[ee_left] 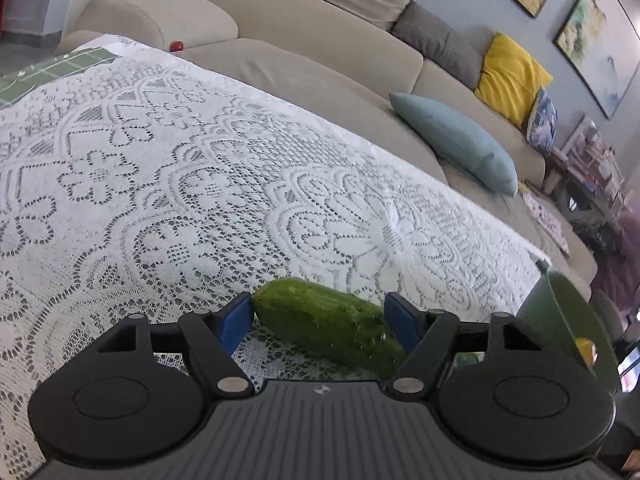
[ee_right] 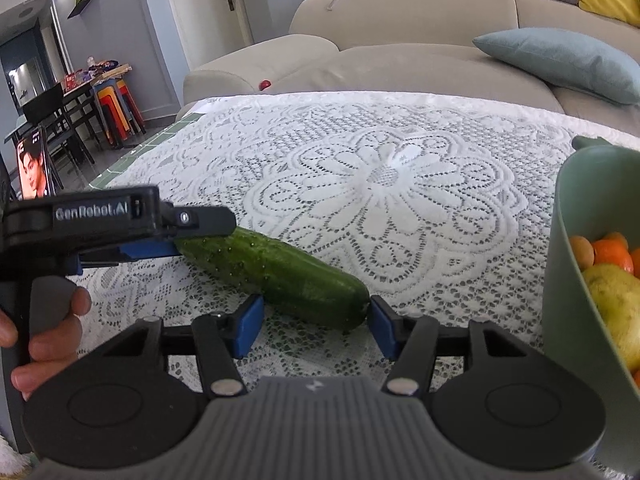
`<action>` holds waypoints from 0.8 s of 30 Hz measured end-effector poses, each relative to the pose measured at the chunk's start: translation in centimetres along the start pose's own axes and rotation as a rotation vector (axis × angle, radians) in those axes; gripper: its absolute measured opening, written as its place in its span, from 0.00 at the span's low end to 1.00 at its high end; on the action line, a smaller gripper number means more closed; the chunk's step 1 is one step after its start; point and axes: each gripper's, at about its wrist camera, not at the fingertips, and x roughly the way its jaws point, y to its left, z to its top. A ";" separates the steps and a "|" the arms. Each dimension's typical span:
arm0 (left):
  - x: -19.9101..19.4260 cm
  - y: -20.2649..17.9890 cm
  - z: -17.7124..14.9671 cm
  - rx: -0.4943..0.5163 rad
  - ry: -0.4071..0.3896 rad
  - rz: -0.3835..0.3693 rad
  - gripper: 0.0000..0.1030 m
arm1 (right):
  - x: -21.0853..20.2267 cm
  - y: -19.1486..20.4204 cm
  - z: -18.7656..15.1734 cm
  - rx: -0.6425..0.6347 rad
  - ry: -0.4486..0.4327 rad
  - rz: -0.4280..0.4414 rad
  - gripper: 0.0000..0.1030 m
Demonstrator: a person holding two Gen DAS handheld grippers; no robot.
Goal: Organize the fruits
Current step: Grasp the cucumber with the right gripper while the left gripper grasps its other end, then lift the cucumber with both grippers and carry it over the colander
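A dark green cucumber [ee_right: 276, 272] lies slanted on the white lace cloth [ee_right: 380, 172]. Its near end sits between the blue pads of my right gripper [ee_right: 316, 330], which stands open; the tip is right by the right-hand pad. My left gripper [ee_right: 180, 236] comes in from the left, held by a hand [ee_right: 48, 340], and straddles the far end. In the left wrist view the cucumber [ee_left: 328, 324] runs slantwise across my left gripper [ee_left: 318, 320], whose jaws stand wide with both pads at its skin; no squeeze shows. A pale green bowl [ee_right: 560, 260] at the right holds oranges [ee_right: 612, 252] and a yellow fruit [ee_right: 616, 300].
The lace-covered table [ee_left: 160, 180] stretches away ahead of the cucumber. A beige sofa [ee_left: 320, 56] runs along its far side with a light blue cushion [ee_left: 456, 144] and a small red ball [ee_left: 176, 45]. The bowl's rim [ee_left: 560, 312] stands at the table's right edge.
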 end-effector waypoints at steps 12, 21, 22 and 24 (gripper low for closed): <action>-0.8 -0.8 -0.1 0.038 -0.014 0.014 0.78 | -0.5 -0.2 0.1 -0.002 -0.013 0.016 0.52; -2.7 -1.9 0.8 0.033 -0.048 0.020 0.76 | -2.3 -0.1 0.9 -0.017 -0.057 0.044 0.52; -3.0 -2.0 0.9 0.031 -0.051 0.021 0.76 | -2.5 -0.1 1.0 -0.016 -0.062 0.049 0.52; -3.4 -2.4 1.0 0.033 -0.059 0.023 0.76 | -3.1 -0.1 1.2 -0.015 -0.070 0.057 0.52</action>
